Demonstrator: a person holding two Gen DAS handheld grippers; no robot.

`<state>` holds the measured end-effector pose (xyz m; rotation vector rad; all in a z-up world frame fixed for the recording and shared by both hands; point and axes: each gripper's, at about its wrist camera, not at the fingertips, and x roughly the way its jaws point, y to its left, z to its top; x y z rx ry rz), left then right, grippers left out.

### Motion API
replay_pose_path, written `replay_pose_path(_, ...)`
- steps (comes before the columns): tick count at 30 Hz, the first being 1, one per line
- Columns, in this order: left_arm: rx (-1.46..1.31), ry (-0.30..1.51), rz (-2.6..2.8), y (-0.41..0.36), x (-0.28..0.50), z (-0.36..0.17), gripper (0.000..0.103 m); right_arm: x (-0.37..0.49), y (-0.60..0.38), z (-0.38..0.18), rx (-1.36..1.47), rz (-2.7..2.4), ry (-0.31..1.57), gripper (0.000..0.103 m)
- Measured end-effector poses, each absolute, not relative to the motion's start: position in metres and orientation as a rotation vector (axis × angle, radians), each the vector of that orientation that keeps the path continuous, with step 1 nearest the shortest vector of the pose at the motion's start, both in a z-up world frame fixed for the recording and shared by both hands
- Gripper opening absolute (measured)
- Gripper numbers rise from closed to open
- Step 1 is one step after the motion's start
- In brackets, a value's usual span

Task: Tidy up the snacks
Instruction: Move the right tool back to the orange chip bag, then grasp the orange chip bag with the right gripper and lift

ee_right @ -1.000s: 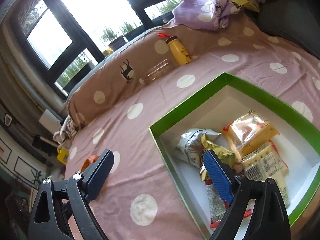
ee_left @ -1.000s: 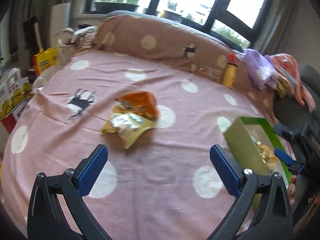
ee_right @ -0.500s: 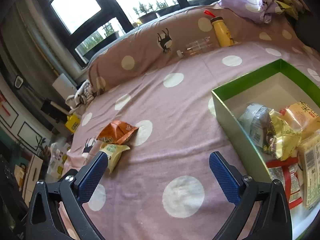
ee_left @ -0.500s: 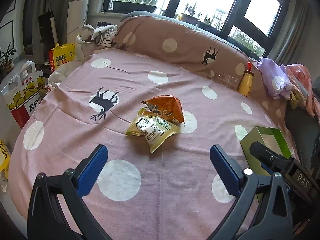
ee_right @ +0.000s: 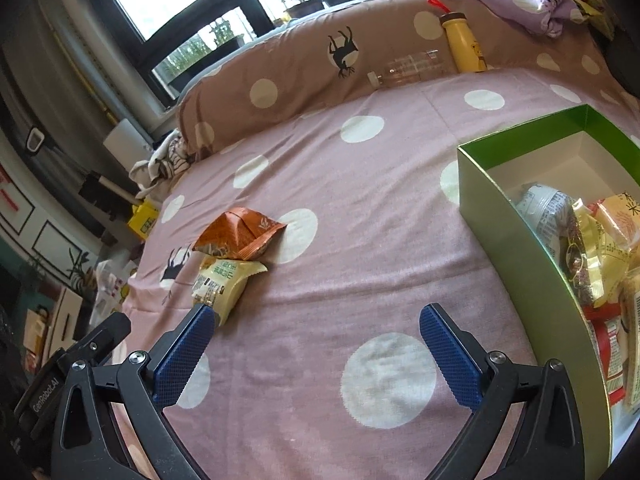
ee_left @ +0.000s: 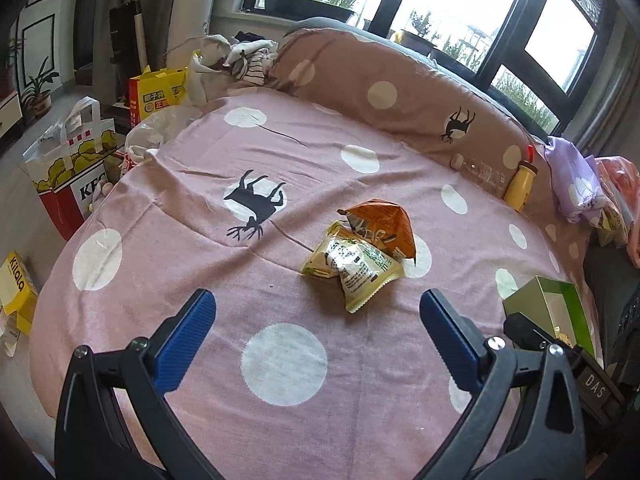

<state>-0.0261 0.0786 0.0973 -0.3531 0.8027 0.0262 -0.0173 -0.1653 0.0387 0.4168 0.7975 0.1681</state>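
We have two packets left out on the bed: a pale yellow snack packet lying partly under an orange snack packet near the middle of the pink spotted cover. The green box stands well to their right and already holds several packets.

Our left tool is wide open with nothing between its pads, pointing down at the cover just short of the yellow packet. Our right tool is also wide open and empty, its jaws having just been opening; its left pad sits close to the yellow packet's near corner in the right wrist view, though we cannot tell whether they touch.

For the pick, we judge it best to take the yellow packet first, since it is nearer. We should close on a crimped end or the puffed body, keep the pads low to the cover without pinching the fabric, and lift clear of the orange packet so it is not dragged along. Then we carry it over the box wall and let go inside.

Against a second ago, the right wrist view has swung from looking into the box, with one pad over the packets there, to looking at the bed. The left view shows the packets from a little further back and more of the room at left.
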Motion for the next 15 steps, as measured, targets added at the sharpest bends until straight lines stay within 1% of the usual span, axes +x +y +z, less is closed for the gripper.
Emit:
replay_pose_path(4, -0.369, 0.818, 0.068, 0.092, -0.024, 0.094, 0.102, 0.001, -0.156, 0.049, 0.442, 0.224, 0.831, 0.102)
replay_pose_path(9, -0.401, 0.859, 0.129, 0.107, -0.017, 0.086, 0.102, 0.048, -0.130, 0.064, 0.420, 0.280, 0.875, 0.102)
replay_pose_path(12, -0.406, 0.885, 0.138, 0.109, -0.015, 0.081, 0.102, 0.084, -0.105, 0.061, 0.362, 0.281, 0.921, 0.102)
replay_pose_path(15, -0.394, 0.894, 0.151, 0.109, -0.013, 0.080, 0.102, 0.121, -0.077, 0.044, 0.321, 0.294, 1.024, 0.102)
